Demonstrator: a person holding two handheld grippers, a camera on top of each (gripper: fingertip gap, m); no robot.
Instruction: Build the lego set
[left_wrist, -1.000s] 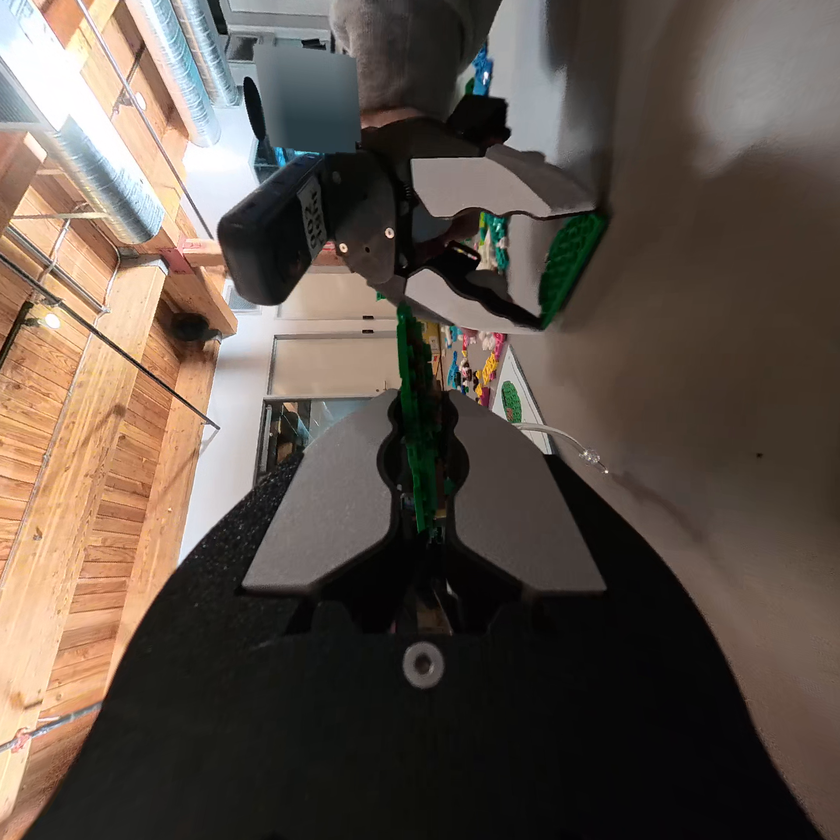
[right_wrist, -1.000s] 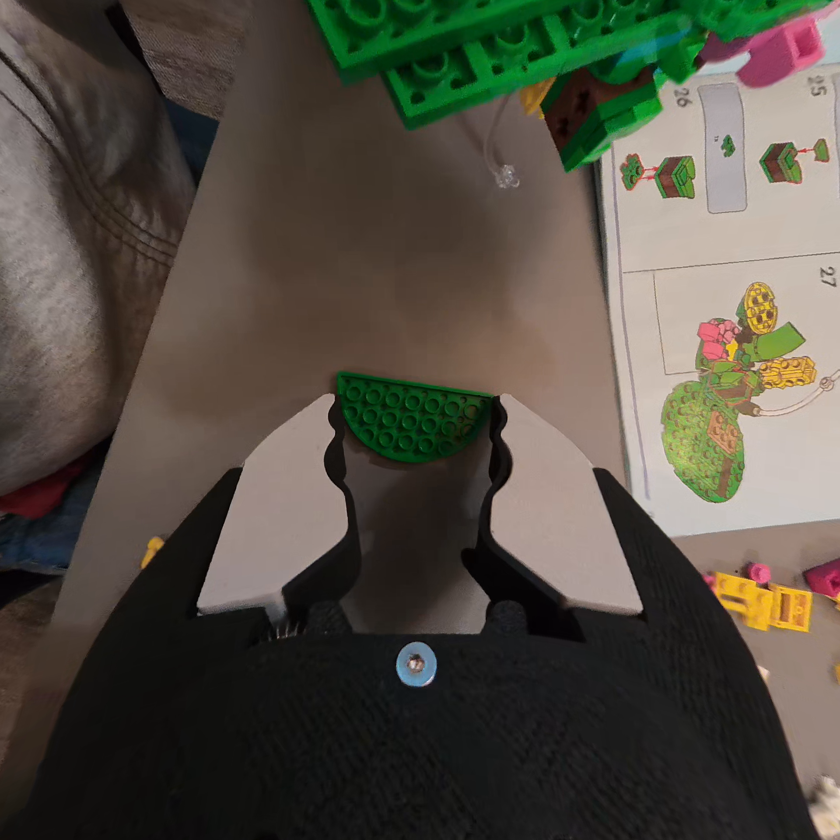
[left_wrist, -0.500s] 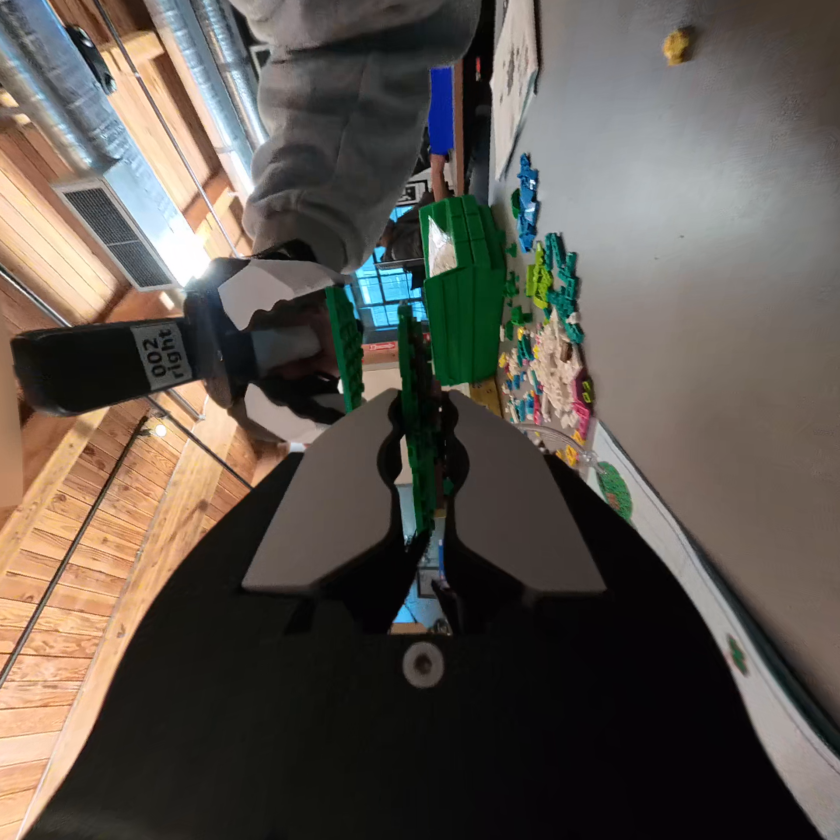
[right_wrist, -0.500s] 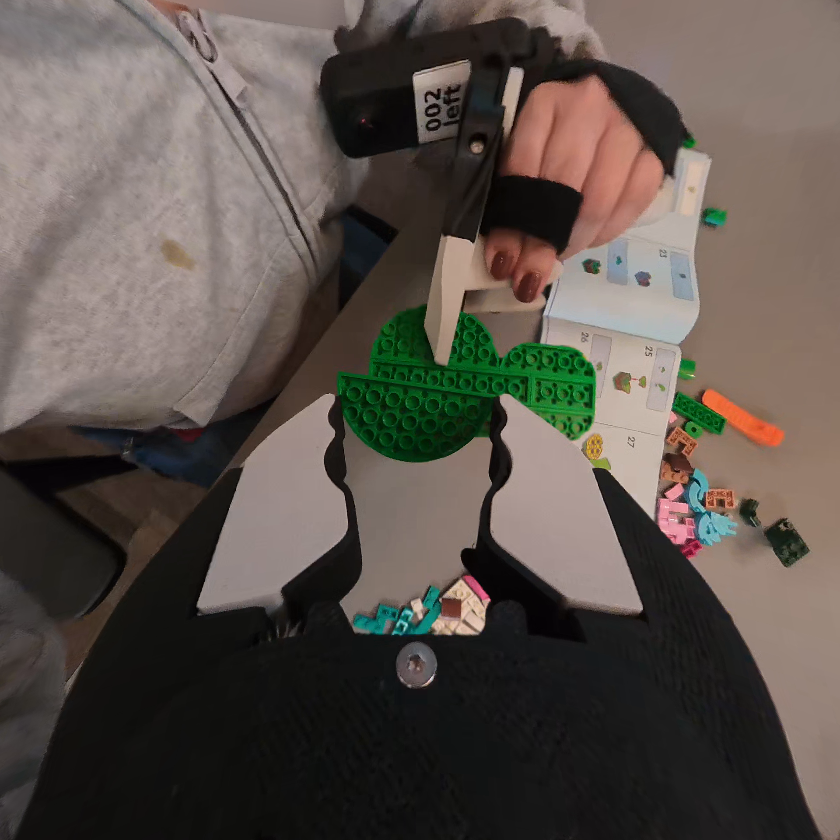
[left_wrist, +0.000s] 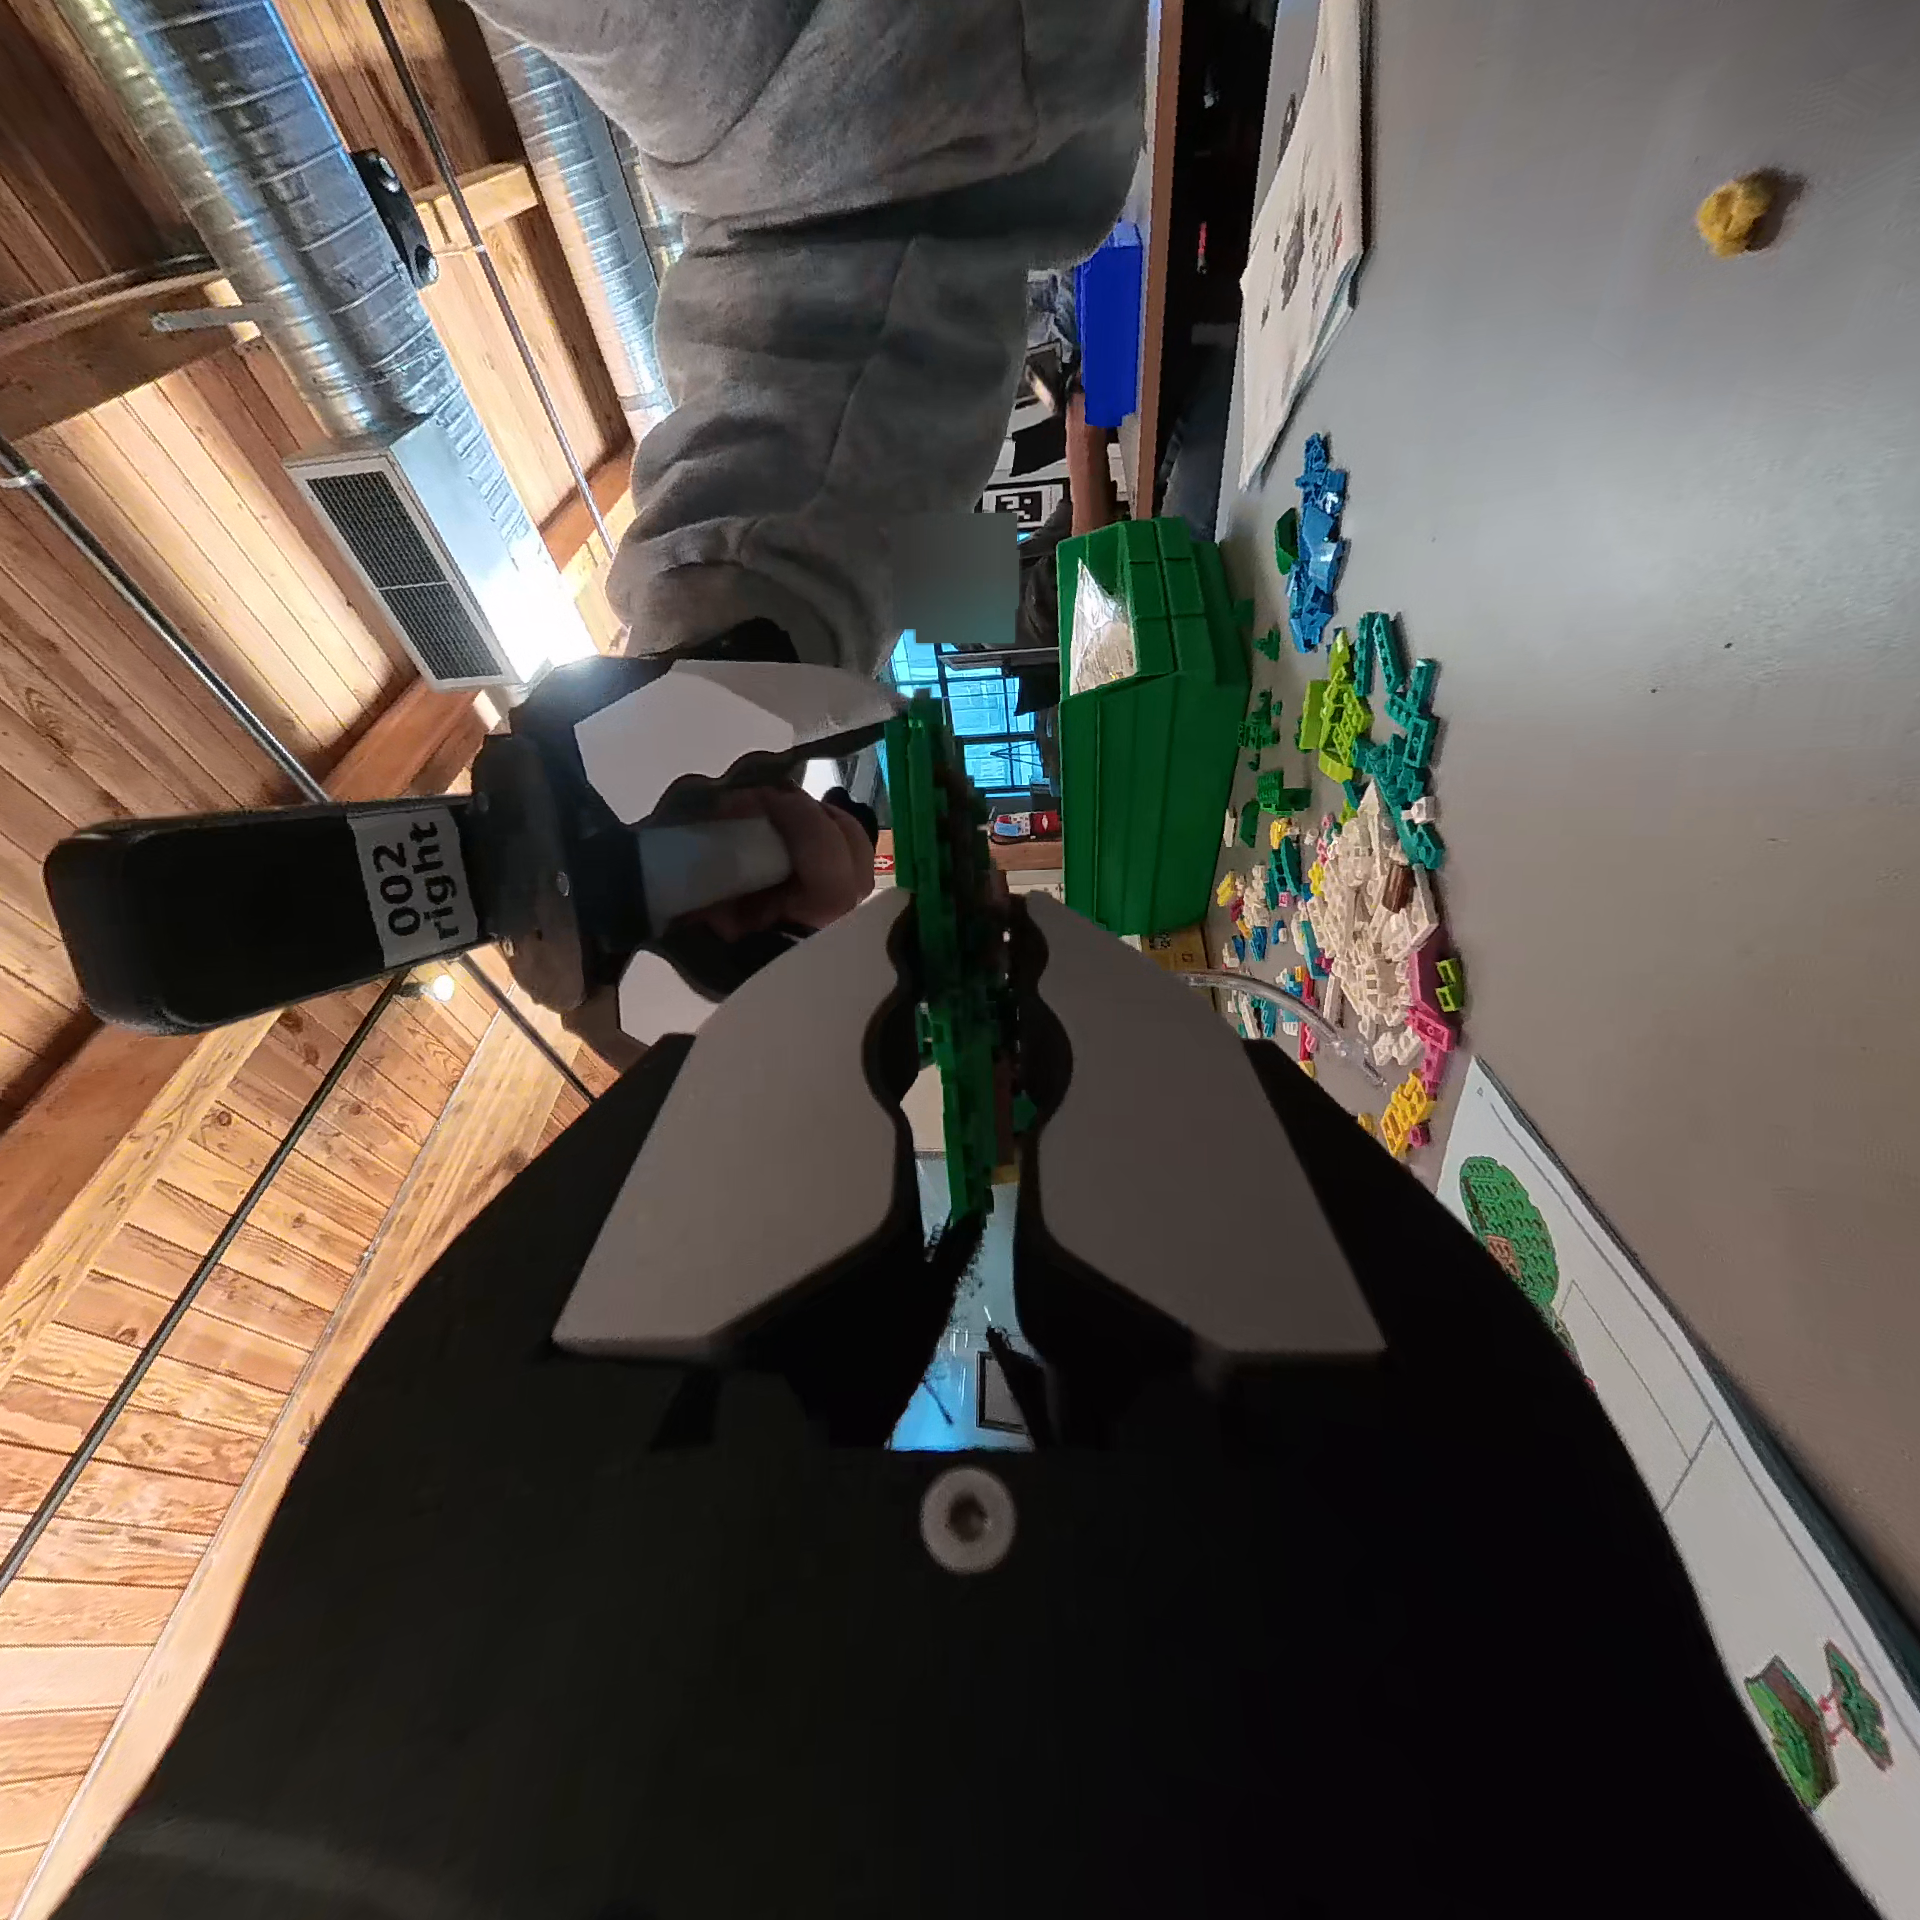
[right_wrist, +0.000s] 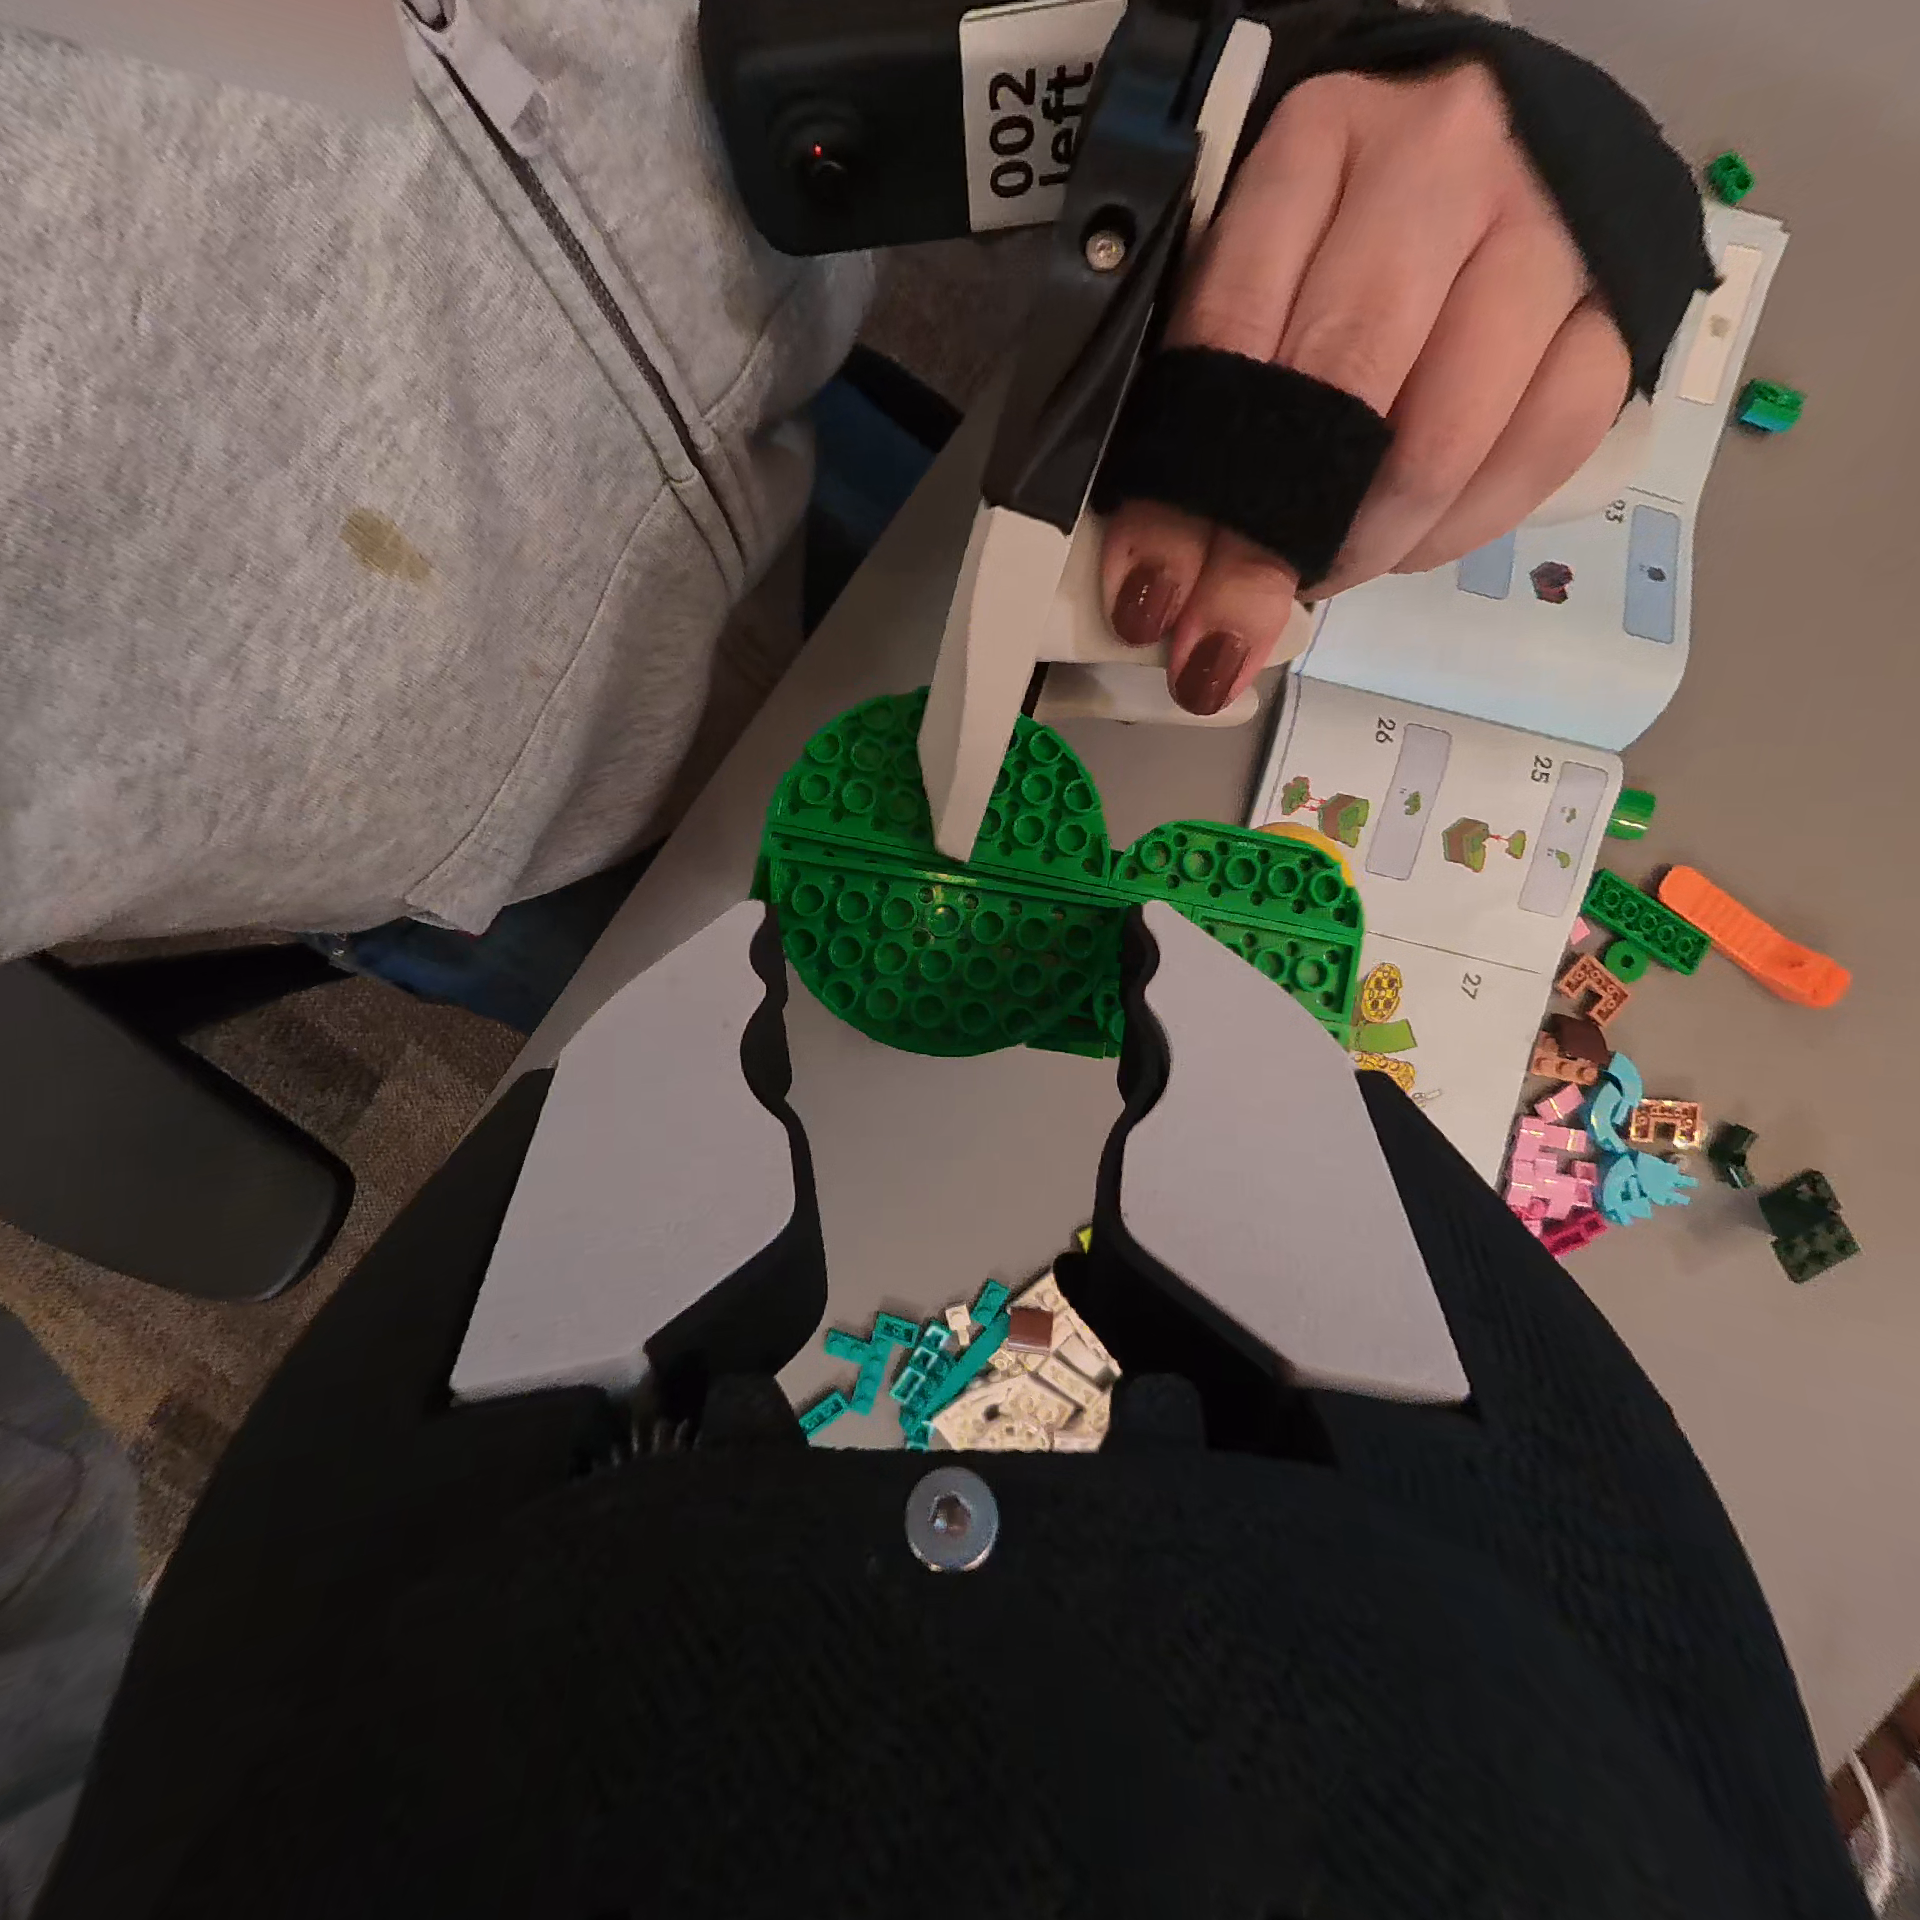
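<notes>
My left gripper (left_wrist: 961, 920) is shut on a green brick assembly (left_wrist: 951, 997) made of flat plates, seen edge-on and held in the air above the grey table (left_wrist: 1662, 727). In the right wrist view the assembly (right_wrist: 1236, 883) shows its studless underside, with one left finger (right_wrist: 977, 707) across it. My right gripper (right_wrist: 951, 920) is shut on a green half-round plate (right_wrist: 935, 966), gripped by its two ends. The plate's straight edge lies against the assembly's half-round part (right_wrist: 862, 769), making a full circle. The right gripper also shows in the left wrist view (left_wrist: 727, 717), at the assembly's left face.
A green bin (left_wrist: 1143, 727) and piles of loose bricks (left_wrist: 1371, 914) lie on the table. An open instruction booklet (right_wrist: 1455, 810), an orange tool (right_wrist: 1756, 945) and small loose bricks (right_wrist: 1558, 1153) lie under the grippers. The person's grey sweatshirt (right_wrist: 312, 468) is at the left, beyond the table edge. The grippers are tip to tip, or close to it.
My right gripper lifted the half-round plate off the table and brought it against the assembly. The left gripper swung the assembly round to face it. Both grasps held.
</notes>
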